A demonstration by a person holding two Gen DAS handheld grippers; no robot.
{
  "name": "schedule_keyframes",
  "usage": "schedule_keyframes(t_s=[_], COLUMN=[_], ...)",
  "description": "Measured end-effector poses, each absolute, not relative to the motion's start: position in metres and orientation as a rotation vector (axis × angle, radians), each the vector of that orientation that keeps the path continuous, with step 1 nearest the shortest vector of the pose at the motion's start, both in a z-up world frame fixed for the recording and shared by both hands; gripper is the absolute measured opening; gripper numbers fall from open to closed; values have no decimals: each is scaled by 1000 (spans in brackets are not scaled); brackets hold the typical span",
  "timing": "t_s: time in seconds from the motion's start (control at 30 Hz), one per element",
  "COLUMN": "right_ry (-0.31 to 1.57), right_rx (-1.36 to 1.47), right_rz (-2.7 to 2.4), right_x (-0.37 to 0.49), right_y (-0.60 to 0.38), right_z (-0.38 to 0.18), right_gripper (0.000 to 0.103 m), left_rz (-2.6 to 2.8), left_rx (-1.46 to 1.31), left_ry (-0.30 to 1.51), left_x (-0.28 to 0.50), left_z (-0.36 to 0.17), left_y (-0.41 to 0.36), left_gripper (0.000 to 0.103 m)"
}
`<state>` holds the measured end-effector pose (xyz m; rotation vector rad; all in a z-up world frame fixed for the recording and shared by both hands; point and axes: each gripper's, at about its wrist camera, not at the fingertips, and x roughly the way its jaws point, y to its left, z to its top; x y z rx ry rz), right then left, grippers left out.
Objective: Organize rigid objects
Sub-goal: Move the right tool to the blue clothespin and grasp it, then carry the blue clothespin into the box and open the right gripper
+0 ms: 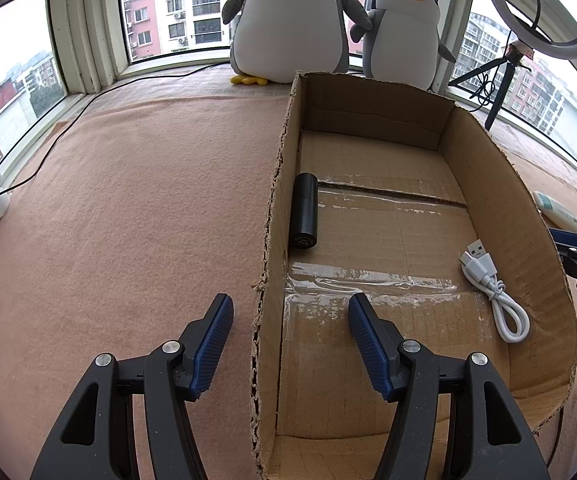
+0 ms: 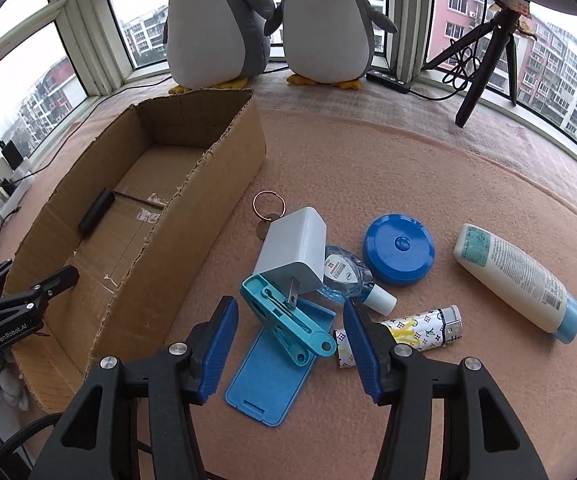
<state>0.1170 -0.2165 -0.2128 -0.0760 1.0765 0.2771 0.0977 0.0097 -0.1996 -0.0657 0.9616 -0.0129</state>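
Observation:
A cardboard box (image 1: 528, 216) (image 2: 224, 168) lies on the pink felt; inside it are a black cylinder (image 1: 305, 212) (image 2: 96, 211) and a white USB cable (image 1: 496, 292). My left gripper (image 1: 290, 316) is open and empty, straddling the box's left wall. My right gripper (image 2: 288, 316) is open over a pile right of the box: a white charger plug (image 2: 294, 250), a teal clip (image 2: 284, 316) on a blue phone stand (image 2: 272, 372), a patterned lighter (image 2: 412, 334), a small clear bottle (image 2: 348, 276), a blue round case (image 2: 398, 250), a white lotion bottle (image 2: 516, 280) and a key ring (image 2: 269, 206).
Two plush penguins (image 2: 260, 20) sit at the window behind the box. A black tripod (image 2: 484, 56) with a ring light stands at the back right. Cables and a power strip (image 2: 388, 79) run along the sill. Open pink felt (image 1: 128, 208) lies left of the box.

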Motion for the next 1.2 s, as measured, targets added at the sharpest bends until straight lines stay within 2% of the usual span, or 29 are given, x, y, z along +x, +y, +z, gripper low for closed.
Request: schedule_keyframes(t_s=[0.13,0.27,0.33,0.4,0.73,1.2], right_ry=[1089,1092,1097,1100,1102,1066], right_rx=[-76,-79,-75,-74,-31,53], right_rz=[282,292,298,299,295,290], right_x=[118,117,117,116,104,83], right_y=[-214,-212,-212,-211,-218,-223], right_z=[-216,-216,-215,-215,-213,-193], right_gripper=[40,36,24,20,12,11], left_rz=[-13,-13,-13,-13,-13,-13], left_rx=[-65,-66,-66,-66,-65,-67], left_ry=[961,961,962,961,961,961], left_x=[98,98,98,98,98,98], left_z=[-200,-200,-200,-200,-200,-199], left_y=[10,10,10,10,10,9], left_gripper=[65,65,65,65,65,65])
